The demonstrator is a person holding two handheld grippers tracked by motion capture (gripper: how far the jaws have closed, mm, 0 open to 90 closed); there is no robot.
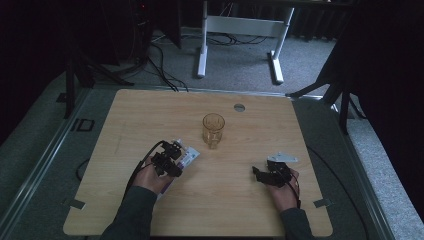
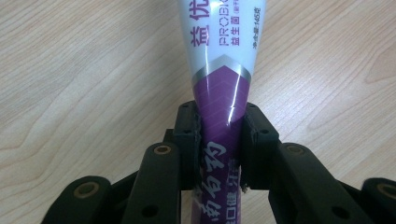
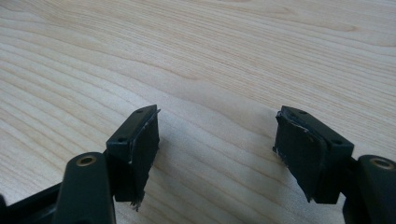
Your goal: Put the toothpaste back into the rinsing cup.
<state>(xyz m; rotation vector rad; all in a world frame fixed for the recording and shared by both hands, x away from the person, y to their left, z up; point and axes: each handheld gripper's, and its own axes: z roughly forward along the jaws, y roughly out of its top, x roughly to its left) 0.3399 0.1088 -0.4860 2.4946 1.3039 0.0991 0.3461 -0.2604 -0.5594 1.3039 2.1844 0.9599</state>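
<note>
A white and purple tube (image 2: 219,70) with printed lettering lies on the wooden table (image 1: 150,120), and my left gripper (image 2: 219,130) is shut on its purple end, both pads pressing its sides. In the high view the left gripper (image 1: 172,156) sits left of centre over that tube (image 1: 189,156). A clear amber glass (image 1: 213,130) stands upright at the table's middle, up and to the right of the tube. My right gripper (image 1: 259,173) rests low at the right, its jaws (image 3: 217,144) wide open over bare wood with nothing between them.
A small round metal cap (image 1: 239,107) is set into the table near its far edge. Beyond the table stand a white desk frame (image 1: 240,30) and dark stand legs (image 1: 75,70) on grey carpet. Cables trail from both grippers.
</note>
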